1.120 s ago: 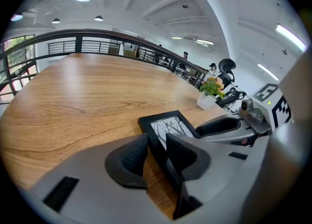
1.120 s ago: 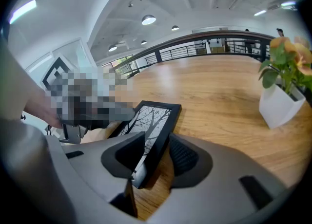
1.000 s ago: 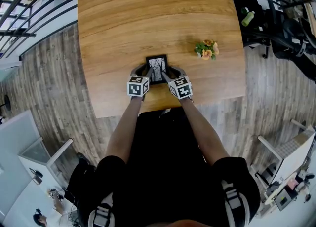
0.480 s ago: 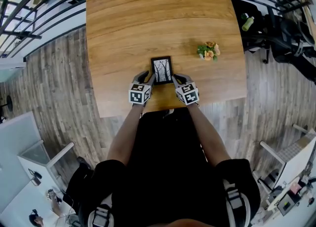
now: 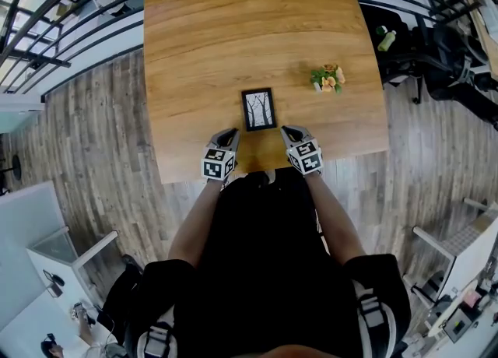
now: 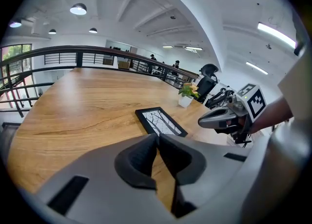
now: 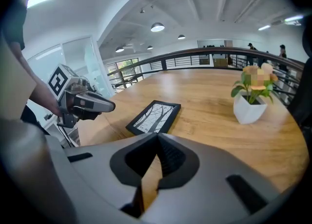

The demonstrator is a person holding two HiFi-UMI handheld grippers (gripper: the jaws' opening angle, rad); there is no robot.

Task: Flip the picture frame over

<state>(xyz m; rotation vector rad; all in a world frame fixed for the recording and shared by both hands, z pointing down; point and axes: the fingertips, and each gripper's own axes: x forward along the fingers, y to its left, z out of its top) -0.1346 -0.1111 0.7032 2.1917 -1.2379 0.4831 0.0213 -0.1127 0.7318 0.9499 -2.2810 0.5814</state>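
Note:
The black picture frame (image 5: 258,110) lies flat on the wooden table (image 5: 202,45), its tree picture facing up. It also shows in the left gripper view as the frame (image 6: 161,121) and in the right gripper view as the frame (image 7: 154,117). My left gripper (image 5: 228,137) is nearer me than the frame's left corner and clear of it. Its jaws have just been closing, nothing is between them, and the tips meet (image 6: 157,138). My right gripper (image 5: 289,132) is off the frame's near right corner, shut and empty (image 7: 158,138). Each gripper sees the other: the right gripper (image 6: 219,119), the left gripper (image 7: 90,103).
A small potted plant (image 5: 327,78) with orange flowers stands to the right of the frame and farther from me, in a white pot (image 7: 249,108). The table's near edge (image 5: 264,170) runs just under both grippers. A dark railing (image 6: 97,52) runs beyond the far edge.
Both grippers have drawn back from the frame's sides toward the table's near edge and risen a little. Their jaws have closed empty. The frame stays flat on the table.

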